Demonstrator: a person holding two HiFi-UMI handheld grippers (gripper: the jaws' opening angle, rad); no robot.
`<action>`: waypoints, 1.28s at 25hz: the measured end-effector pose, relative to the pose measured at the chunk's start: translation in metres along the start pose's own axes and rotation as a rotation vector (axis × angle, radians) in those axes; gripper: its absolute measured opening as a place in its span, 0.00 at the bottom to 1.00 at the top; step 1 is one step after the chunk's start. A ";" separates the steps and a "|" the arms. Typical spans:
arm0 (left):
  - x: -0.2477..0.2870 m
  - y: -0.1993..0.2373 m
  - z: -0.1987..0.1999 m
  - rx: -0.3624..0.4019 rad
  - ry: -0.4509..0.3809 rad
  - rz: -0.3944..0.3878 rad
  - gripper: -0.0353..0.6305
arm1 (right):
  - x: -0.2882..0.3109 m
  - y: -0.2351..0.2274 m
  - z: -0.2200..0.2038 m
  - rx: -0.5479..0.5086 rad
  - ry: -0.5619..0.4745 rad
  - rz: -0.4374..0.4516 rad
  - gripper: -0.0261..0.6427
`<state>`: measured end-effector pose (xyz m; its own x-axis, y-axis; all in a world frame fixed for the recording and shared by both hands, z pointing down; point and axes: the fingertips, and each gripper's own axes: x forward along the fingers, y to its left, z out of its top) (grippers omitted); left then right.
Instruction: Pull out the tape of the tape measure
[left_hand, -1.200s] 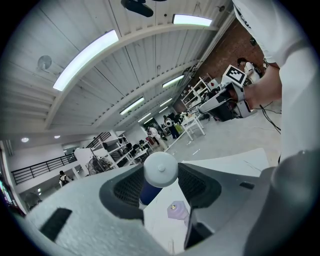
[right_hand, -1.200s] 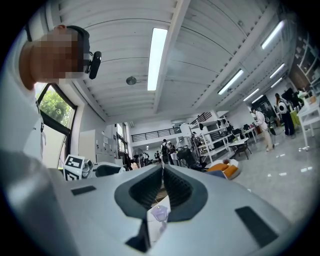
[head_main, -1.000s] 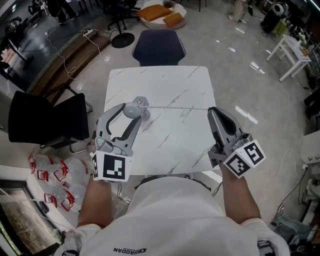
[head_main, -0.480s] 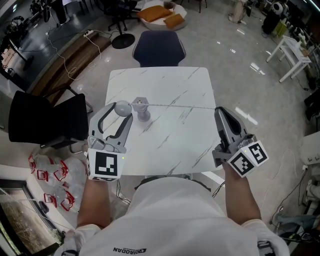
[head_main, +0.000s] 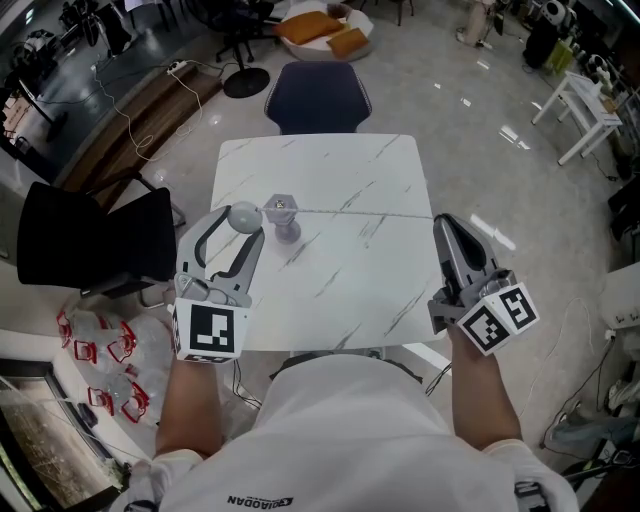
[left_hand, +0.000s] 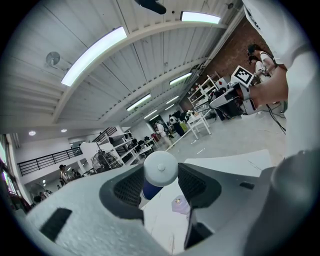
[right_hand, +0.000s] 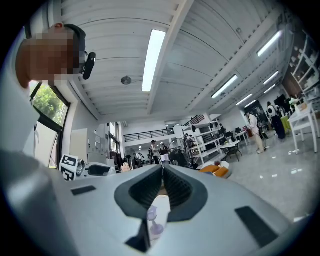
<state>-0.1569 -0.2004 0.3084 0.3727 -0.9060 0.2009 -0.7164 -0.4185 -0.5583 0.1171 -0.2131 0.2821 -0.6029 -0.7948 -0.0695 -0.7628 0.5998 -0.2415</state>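
On the white marble table (head_main: 335, 290) my left gripper (head_main: 245, 224) is shut on the tape measure (head_main: 245, 213), a round grey case with a blue underside (left_hand: 160, 169) that sits between its wide-set pads. A thin tape (head_main: 365, 214) stretches across the table to my right gripper (head_main: 440, 221), whose jaws are pinched shut on the tape's end (right_hand: 163, 189). The tape passes a small lilac stand with a hexagonal top (head_main: 282, 209). Whether the tape touches that stand I cannot tell.
A dark blue chair (head_main: 317, 95) stands at the table's far edge and a black chair (head_main: 95, 240) at its left. Red and white items (head_main: 100, 355) lie on the floor at the left. The person's white shirt fills the near side.
My left gripper has carried the round case to the left, away from the lilac stand. My right gripper has shifted a little to the right, and the stretched tape is longer.
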 end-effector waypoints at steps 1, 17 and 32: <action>0.000 0.000 -0.001 0.000 0.002 -0.001 0.39 | 0.000 0.000 0.000 0.001 0.000 -0.004 0.07; -0.002 0.002 -0.018 -0.028 0.051 -0.015 0.39 | -0.008 -0.018 -0.003 0.025 0.005 -0.069 0.07; 0.006 -0.028 -0.043 -0.067 0.094 -0.076 0.39 | -0.009 -0.014 -0.032 0.080 0.059 -0.051 0.07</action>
<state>-0.1600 -0.1971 0.3598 0.3726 -0.8722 0.3169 -0.7270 -0.4866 -0.4845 0.1260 -0.2113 0.3168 -0.5784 -0.8157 0.0014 -0.7733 0.5477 -0.3195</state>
